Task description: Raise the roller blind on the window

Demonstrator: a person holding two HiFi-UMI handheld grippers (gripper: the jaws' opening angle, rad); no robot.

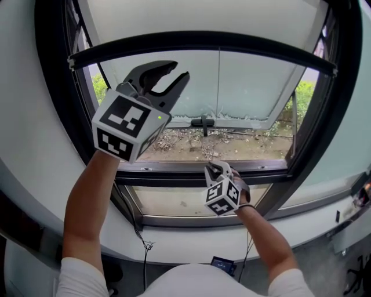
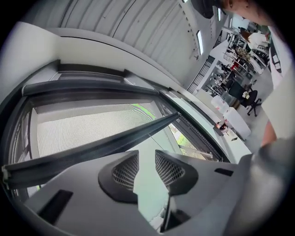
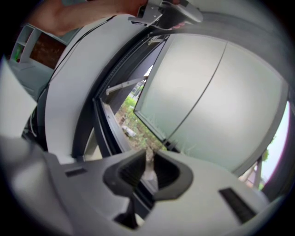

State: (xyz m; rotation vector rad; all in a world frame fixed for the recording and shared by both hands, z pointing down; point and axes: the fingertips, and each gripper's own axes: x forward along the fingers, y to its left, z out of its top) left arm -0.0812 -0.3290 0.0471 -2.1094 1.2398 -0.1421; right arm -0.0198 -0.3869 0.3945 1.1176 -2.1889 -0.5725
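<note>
- The roller blind (image 1: 197,17) sits at 12 o'clock in the head view. Its dark bottom bar (image 1: 203,42) crosses the upper part of the window frame (image 1: 51,116). Pale fabric shows above the bar, so I judge the blind partly up, with more to wind.
- The left gripper (image 1: 175,74) is held high at 10 o'clock, just under the bar. Its jaws stand well apart with nothing between them. In the left gripper view only glass and the bar show beyond the tips.
- The right gripper (image 1: 219,169) is low at 5 o'clock, near the sill. Its jaws are nearly together, pinching a thin pale cord (image 3: 149,167), probably the blind's pull cord.
- The cord could slip. It is thin and the pinch is narrow, so a sharp tug might drag it out of the pads, and the blind would stall or sink.
- The cord could jam. Pulling it off to 3 or 9 o'clock instead of along its own run might make it bind at the roller.
- The blind could roll up crooked. The open left jaws are close to the bar, and nudging one end upward would tilt it and slacken the fabric on that side.
</note>
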